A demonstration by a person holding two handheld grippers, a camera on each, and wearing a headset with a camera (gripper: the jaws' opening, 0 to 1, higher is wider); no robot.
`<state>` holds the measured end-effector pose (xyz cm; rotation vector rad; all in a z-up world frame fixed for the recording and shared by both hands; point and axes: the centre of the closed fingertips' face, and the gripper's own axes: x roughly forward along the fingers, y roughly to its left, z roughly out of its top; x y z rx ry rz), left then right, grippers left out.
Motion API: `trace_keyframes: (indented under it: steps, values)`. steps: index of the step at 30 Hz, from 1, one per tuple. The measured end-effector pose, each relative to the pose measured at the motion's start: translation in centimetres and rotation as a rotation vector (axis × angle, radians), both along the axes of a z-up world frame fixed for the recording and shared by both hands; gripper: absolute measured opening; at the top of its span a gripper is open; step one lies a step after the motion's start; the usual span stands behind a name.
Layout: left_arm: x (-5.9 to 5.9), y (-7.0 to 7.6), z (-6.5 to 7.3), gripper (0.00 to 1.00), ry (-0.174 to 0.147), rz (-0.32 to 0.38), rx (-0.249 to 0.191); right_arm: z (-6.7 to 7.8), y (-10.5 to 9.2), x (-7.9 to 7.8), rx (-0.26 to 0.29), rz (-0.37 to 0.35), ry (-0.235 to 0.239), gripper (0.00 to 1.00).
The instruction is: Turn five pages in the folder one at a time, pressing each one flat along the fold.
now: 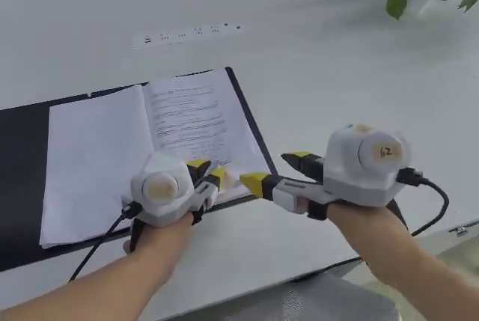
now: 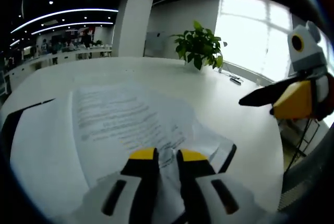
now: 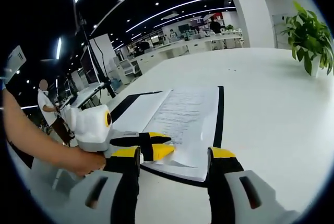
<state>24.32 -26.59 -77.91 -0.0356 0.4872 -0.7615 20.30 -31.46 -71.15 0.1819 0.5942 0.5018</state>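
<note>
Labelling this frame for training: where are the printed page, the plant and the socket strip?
printed page point(image 1: 196, 120): head view, middle of its text.
plant point(image 2: 198, 46): left gripper view, its leaves.
socket strip point(image 1: 187, 34): head view, its middle.

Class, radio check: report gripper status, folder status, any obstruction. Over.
Left gripper pinching right page at its lower edge. Right gripper open, by folder corner, over table. Folder open flat. Nothing blocking the pages.

The folder point(image 1: 22, 179) leaves the head view's left edge; page point(image 1: 196, 115) print illegible.
</note>
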Motion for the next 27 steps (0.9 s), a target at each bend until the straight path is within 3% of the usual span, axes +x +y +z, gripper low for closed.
trace_keyframes:
  steps: [3, 6, 11, 14, 17, 27]
  values:
    - [0.0, 0.0, 0.0, 0.15, -0.001, 0.001, 0.001, -0.6, 0.4, 1.7, 0.007, 0.025, 0.001, 0.45]
    - [0.0, 0.0, 0.0, 0.15, -0.002, 0.002, 0.002, -2.6, 0.4, 3.6, 0.009, 0.033, 0.046, 0.44]
    - [0.0, 0.0, 0.1, 0.15, -0.005, 0.005, 0.002, -4.5, 0.2, 5.0, 0.038, 0.009, 0.104, 0.41]
    - [0.0, -0.1, 0.1, 0.15, -0.004, 0.008, 0.001, -4.8, 0.3, 5.4, 0.081, -0.002, 0.115, 0.36]
    - [0.0, -0.1, 0.1, 0.15, -0.005, 0.007, 0.002, -5.1, 0.5, 5.0, 0.08, 0.005, 0.135, 0.24]
    - [0.0, -0.1, 0.1, 0.15, -0.005, 0.007, 0.004, -5.2, -0.4, 4.9, 0.12, -0.04, 0.167, 0.12]
